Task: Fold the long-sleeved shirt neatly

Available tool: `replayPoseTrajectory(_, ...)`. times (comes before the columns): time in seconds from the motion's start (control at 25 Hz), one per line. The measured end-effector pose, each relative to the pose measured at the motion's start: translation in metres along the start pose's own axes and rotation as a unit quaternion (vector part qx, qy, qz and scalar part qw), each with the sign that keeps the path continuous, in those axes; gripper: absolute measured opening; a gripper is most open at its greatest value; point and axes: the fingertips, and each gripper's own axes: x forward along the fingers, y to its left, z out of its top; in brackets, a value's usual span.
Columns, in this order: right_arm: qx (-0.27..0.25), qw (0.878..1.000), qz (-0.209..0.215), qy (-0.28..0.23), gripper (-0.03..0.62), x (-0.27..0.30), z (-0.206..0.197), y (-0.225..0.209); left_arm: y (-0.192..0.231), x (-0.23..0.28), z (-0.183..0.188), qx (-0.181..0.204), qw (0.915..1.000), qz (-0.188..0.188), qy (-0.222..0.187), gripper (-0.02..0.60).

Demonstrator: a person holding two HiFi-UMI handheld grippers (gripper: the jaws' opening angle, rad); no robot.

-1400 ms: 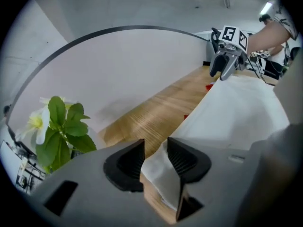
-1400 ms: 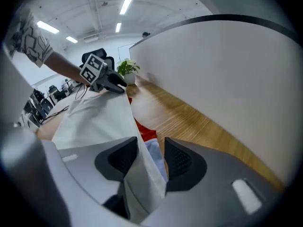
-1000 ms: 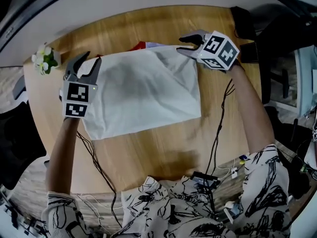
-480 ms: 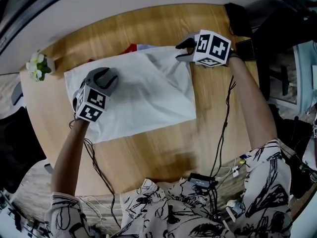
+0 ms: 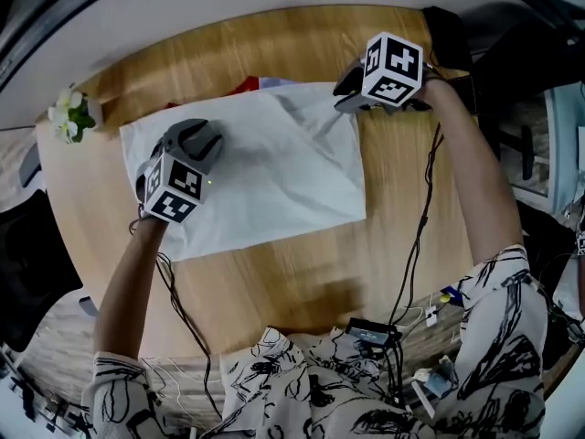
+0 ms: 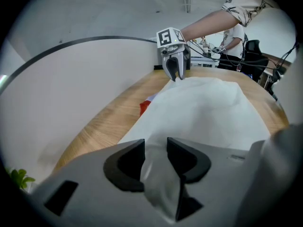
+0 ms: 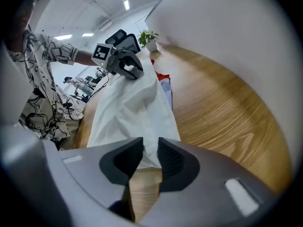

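1. At the bottom of the head view is the person's patterned top [image 5: 311,387]. Black cables [image 5: 409,218] run up from it over the wooden table [image 5: 302,277].
2. The long-sleeved shirt [image 5: 274,167], white, lies spread across the middle of the table, with a raised crease toward its upper right.
3. Left of centre, the left gripper [image 5: 196,137] points down onto the shirt's left part. Its jaws are nipped nearly together on a raised pinch of the white cloth.
4. At upper right, the right gripper [image 5: 348,88] sits at the shirt's far right corner. Its jaws have just been closing, and the shirt's edge is pressed in the narrow gap between them.
5. Past the shirt's top edge a red item [image 5: 245,85] peeks out. A small plant [image 5: 69,117] stands at the table's upper left edge.
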Motion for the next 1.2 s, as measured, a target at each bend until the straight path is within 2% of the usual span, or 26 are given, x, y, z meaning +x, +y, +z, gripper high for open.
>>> replayPoseTrajectory(0.04, 0.002, 1.0, 0.003, 0.01, 0.086, 0.0, -0.002, -0.001, 0.0, 0.0, 0.0, 0.002, 1.0, 0.0, 0.001, 0.158)
replayPoseTrajectory(0.12, 0.001, 1.0, -0.001, 0.015, 0.052, -0.004, -0.003, -0.005, -0.001, 0.0, 0.0, 0.007, 1.0, 0.002, 0.003, 0.158)
replayPoseTrajectory(0.24, -0.001, 1.0, -0.023, -0.002, 0.034, -0.014, 0.0, -0.013, -0.001, 0.001, -0.001, 0.006, 1.0, 0.003, 0.003, 0.159)
replayPoseTrajectory(0.44, 0.02, 0.996, -0.083, -0.038, 0.034, -0.034, -0.014, -0.032, -0.001, 0.0, 0.001, -0.001, 1.0, 0.005, 0.006, 0.156)
replayPoseTrajectory(0.72, 0.069, 0.978, -0.124, -0.153, 0.037, -0.046, -0.029, -0.036, 0.0, 0.0, -0.002, -0.031, 0.9995, 0.004, 0.0, 0.158)
replayPoseTrajectory(0.8, 0.085, 0.974, -0.15, -0.147, 0.055, -0.039, -0.035, -0.042, 0.002, 0.0, -0.001, -0.048, 0.9988, 0.005, -0.004, 0.158)
replayPoseTrajectory(0.88, 0.095, 0.971, -0.178, -0.131, 0.101, -0.031, -0.04, -0.047, 0.005, -0.001, -0.001, -0.073, 0.9973, 0.007, -0.007, 0.168)
replayPoseTrajectory(0.96, 0.125, 0.961, -0.196, -0.148, 0.153, -0.034, -0.042, -0.049, 0.009, -0.003, -0.001, -0.1, 0.9949, 0.008, -0.014, 0.207)
replayPoseTrajectory(1.08, 0.178, 0.939, -0.203, -0.214, 0.191, -0.055, -0.045, -0.047, 0.015, -0.017, -0.002, -0.131, 0.9904, 0.021, -0.04, 0.323)
replayPoseTrajectory(1.2, 0.183, 0.914, -0.243, -0.269, 0.232, -0.086, -0.05, -0.035, 0.023, -0.049, 0.0, -0.151, 0.9837, 0.061, -0.075, 0.33)
